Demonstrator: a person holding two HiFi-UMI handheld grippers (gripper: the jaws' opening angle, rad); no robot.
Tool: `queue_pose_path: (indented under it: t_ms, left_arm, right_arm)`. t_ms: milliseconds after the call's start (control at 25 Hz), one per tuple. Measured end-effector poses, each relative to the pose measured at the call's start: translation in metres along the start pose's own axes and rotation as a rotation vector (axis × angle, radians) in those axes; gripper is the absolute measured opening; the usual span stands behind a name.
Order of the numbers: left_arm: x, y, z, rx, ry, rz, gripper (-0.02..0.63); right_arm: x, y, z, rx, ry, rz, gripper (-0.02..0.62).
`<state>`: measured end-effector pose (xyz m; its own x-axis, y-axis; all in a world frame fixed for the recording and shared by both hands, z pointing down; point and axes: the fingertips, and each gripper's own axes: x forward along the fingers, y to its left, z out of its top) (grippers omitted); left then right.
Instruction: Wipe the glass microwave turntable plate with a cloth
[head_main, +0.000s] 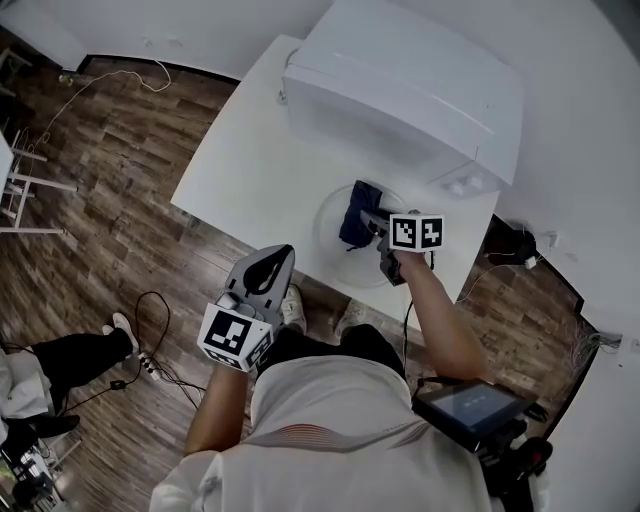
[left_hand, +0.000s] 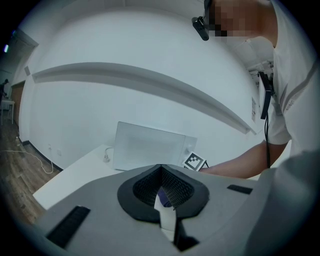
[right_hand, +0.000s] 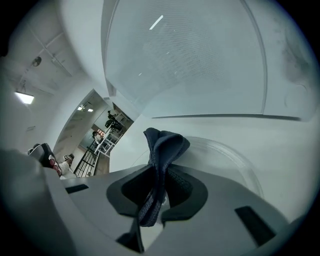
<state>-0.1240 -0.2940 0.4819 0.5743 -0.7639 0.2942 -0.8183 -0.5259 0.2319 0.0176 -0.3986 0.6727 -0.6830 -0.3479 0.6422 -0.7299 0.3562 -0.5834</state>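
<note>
The clear glass turntable plate (head_main: 347, 266) lies flat on the white table (head_main: 250, 170) in front of the microwave. My right gripper (head_main: 366, 217) reaches over the plate and is shut on a dark blue cloth (head_main: 356, 210). In the right gripper view the cloth (right_hand: 165, 145) bunches up out of the right gripper (right_hand: 159, 172), with the plate's rim (right_hand: 242, 162) curving just beyond. My left gripper (head_main: 279, 254) hangs below the table's near edge, off the plate. Its jaws meet in the left gripper view, and the left gripper (left_hand: 160, 169) holds nothing.
A white microwave (head_main: 400, 90) fills the back right of the table, close behind the plate. Wood floor with cables (head_main: 150, 330) lies to the left, where a seated person's leg (head_main: 75, 355) shows. A dark device (head_main: 470, 405) hangs at my right hip.
</note>
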Motion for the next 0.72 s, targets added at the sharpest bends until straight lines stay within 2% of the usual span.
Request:
queue_pose_path:
  t_ms: [360, 720]
  left_arm:
    - [0.025, -0.026, 0.009, 0.014, -0.004, -0.056, 0.011]
    - [0.045, -0.047, 0.011, 0.03, 0.006, -0.102, 0.011]
  right_arm:
    - [-0.054, -0.053, -0.007, 0.091, -0.013, -0.065, 0.063]
    - [-0.112, -0.101, -0.011, 0.098, -0.062, -0.17, 0.061]
